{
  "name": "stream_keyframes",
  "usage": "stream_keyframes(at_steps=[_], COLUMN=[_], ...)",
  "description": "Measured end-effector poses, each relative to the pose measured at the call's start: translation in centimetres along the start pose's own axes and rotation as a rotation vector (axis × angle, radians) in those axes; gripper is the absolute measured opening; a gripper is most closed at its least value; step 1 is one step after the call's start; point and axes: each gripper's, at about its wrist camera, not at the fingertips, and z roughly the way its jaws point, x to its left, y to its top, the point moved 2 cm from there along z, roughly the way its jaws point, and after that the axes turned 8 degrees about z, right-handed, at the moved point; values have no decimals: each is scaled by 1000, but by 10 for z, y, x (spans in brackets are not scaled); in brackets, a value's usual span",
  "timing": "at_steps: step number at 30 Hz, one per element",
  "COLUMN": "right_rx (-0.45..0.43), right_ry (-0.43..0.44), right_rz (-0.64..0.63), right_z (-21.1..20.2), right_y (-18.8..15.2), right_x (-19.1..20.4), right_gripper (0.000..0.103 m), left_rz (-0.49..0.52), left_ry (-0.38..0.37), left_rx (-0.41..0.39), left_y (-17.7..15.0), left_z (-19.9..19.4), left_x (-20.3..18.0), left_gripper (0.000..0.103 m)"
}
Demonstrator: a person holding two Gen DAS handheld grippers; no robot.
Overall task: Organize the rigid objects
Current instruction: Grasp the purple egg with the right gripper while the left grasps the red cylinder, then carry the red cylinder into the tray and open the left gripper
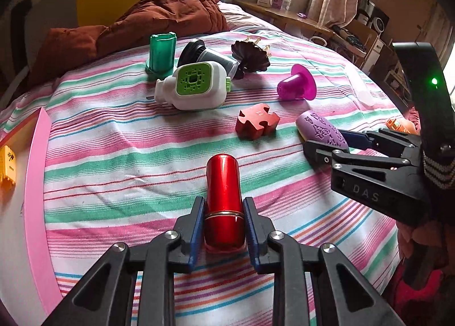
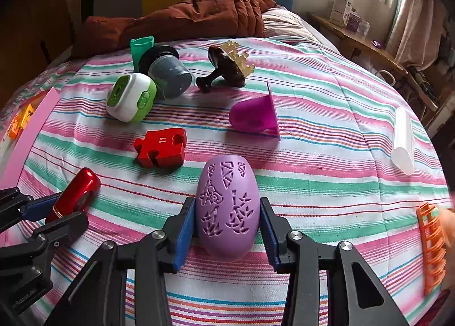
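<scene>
Here, two grips on the striped bed:
Red cylinder: the red metal cylinder [image 1: 224, 206] lies on the bed [image 1: 128, 155], its long axis running straight out from the left gripper [image 1: 224, 222], whose jaws are pinched on its near end at the gold band.
Purple egg: the lilac cut-out egg [image 2: 227, 206] sits between the blue pads of the right gripper [image 2: 227, 226], long axis in line with the jaws, which appear to touch its sides.
Relation: cylinder left, egg right, well apart; each hand has its own piece.
Beyond: red puzzle block [image 1: 257, 124], magenta cup [image 1: 297, 85], white-and-green device [image 1: 196, 87] farther off.
Far left: pink tray edge [image 1: 37, 172], a likely drop point.
</scene>
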Motion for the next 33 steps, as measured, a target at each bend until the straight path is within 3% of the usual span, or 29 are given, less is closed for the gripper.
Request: stream_keyframes(at_steps=[8,15,24,33], right_rx=[-6,-22,-21,3], right_ry=[8,17,19,36], right_rz=[-51,-84,-109,-111], right_z=[-3,-9,-10,-9], right_y=[-4,-8,-10,-13], right_x=[15,25,31,33], right_gripper=[44,44,44,44], left_rz=[9,-74,-92,-15], left_ry=[14,-25,-69,-40], left_rx=[-9,-39,-70,21], left_y=[-12,-20,-22,-22], left_z=[-9,-20,-35,-19], left_x=[-1,10,13,3], left_gripper=[26,26,26,26])
